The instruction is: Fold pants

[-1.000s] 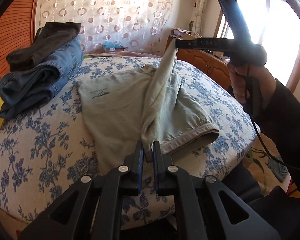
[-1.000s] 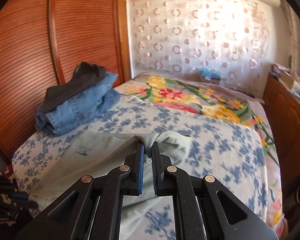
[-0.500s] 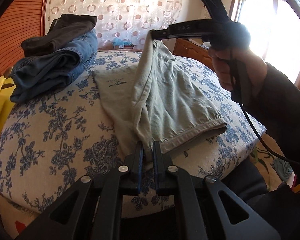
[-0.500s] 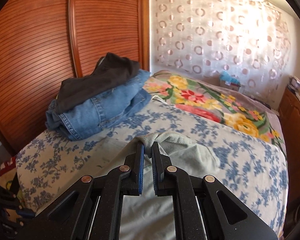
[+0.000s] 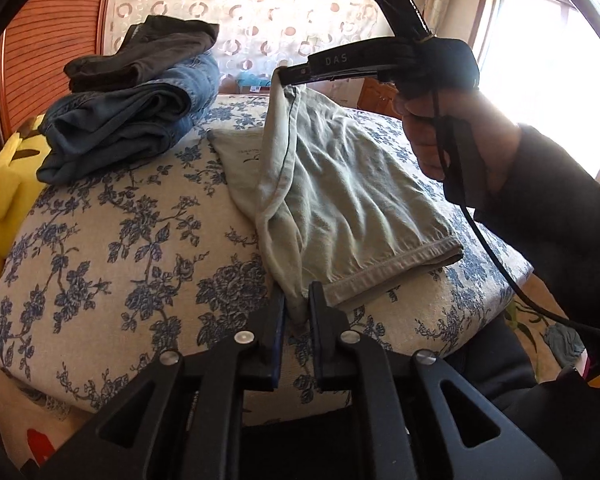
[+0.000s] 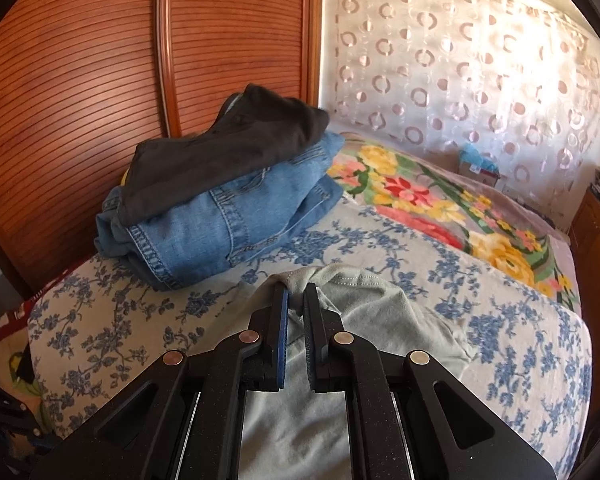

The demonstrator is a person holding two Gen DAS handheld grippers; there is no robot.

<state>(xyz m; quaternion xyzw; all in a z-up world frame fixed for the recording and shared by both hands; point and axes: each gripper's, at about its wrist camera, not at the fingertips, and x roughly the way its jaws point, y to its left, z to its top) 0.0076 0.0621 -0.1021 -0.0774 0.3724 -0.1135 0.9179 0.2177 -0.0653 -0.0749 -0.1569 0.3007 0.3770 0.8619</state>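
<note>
Pale green pants (image 5: 352, 192) lie partly folded on the blue-flowered bed cover (image 5: 132, 240). My left gripper (image 5: 297, 304) is shut on the near edge of the pants by the hem. My right gripper (image 5: 286, 76) is shut on the far end of the same edge and holds it up off the bed, so the fabric hangs stretched between the two. In the right wrist view the right gripper (image 6: 296, 292) pinches a bunched fold of the pants (image 6: 380, 308) above the bed cover (image 6: 500, 300).
A stack of folded blue jeans (image 5: 128, 120) with a dark garment (image 5: 148, 48) on top sits at the left of the bed; it also shows in the right wrist view (image 6: 228, 200). A yellow plush toy (image 5: 8, 184) lies beside it. A wooden wardrobe (image 6: 80, 80) stands behind.
Both grippers have carried the held edge of the pants leftward toward the jeans stack. The top layer now covers more of the bottom layer.
</note>
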